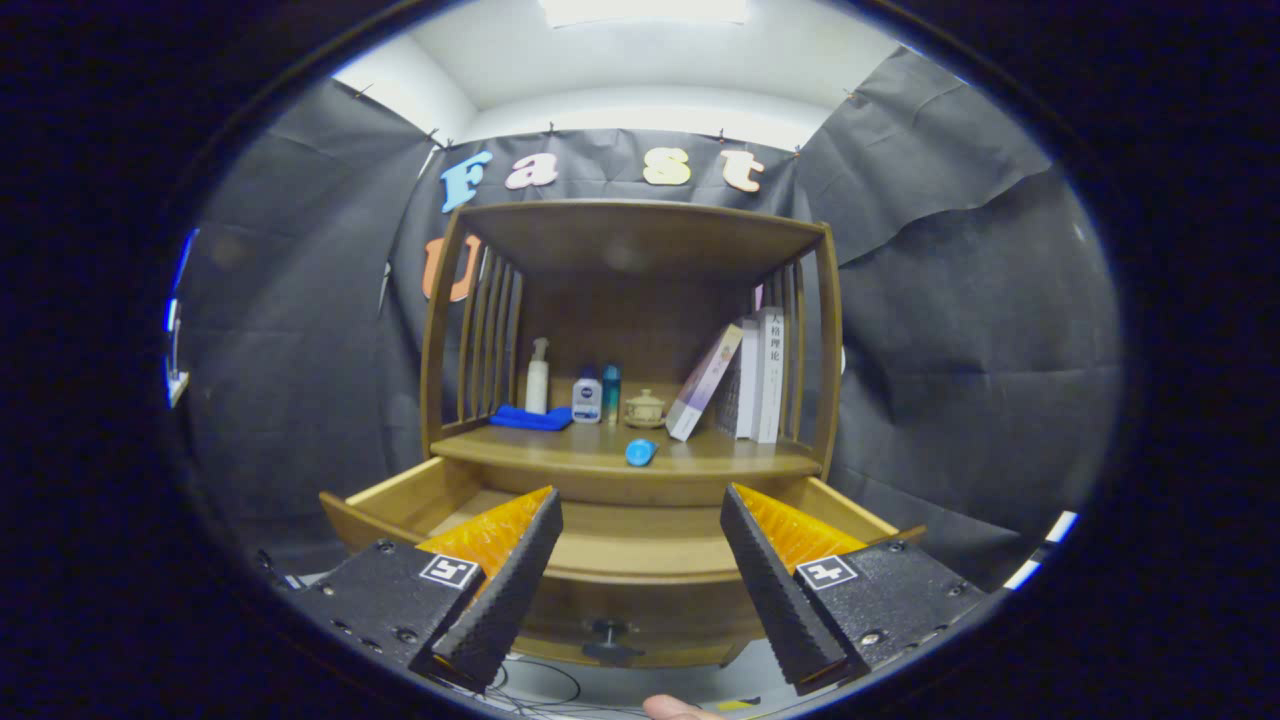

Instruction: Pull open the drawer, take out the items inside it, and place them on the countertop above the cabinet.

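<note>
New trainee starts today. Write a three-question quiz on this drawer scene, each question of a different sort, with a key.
1. True or false: the drawer is pulled open.
2. Which lies nearest the countertop's front edge?
A. blue cloth
B. small blue item
C. lidded jar
3. Fill in: the gripper's fingers are ____, holding nothing.

Key
1. True; it juts out below the countertop, knob forward.
2. B
3. open; spread apart above the drawer.
</note>
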{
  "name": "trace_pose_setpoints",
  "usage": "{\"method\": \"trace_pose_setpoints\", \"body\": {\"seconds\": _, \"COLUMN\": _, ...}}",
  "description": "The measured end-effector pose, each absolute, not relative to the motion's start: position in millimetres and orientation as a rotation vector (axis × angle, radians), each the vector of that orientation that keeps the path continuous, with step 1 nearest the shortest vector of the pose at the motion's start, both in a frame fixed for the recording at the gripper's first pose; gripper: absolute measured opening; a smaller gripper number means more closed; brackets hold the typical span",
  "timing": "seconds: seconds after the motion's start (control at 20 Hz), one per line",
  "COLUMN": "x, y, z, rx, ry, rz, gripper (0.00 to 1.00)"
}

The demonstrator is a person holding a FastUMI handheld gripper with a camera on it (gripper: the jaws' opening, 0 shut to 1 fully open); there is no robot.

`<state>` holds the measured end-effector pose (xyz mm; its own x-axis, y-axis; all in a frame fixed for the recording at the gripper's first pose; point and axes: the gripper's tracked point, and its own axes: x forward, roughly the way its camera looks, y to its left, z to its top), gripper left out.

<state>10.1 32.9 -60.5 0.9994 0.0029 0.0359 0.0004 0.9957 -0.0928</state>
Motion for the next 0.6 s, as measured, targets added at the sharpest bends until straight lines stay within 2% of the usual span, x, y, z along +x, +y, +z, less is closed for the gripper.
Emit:
{"method": "trace_pose_setpoints", "body": {"seconds": 0.35, "x": 5, "y": 39, "z": -140, "rx": -0.064, "ry": 0.076, "rz": 0.006, "gripper": 1.0}}
{"method": "trace_pose_setpoints", "body": {"seconds": 0.6, "x": 13, "y": 37, "z": -170, "rx": -0.056, "ry": 0.134, "rz": 0.0, "gripper": 1.0}}
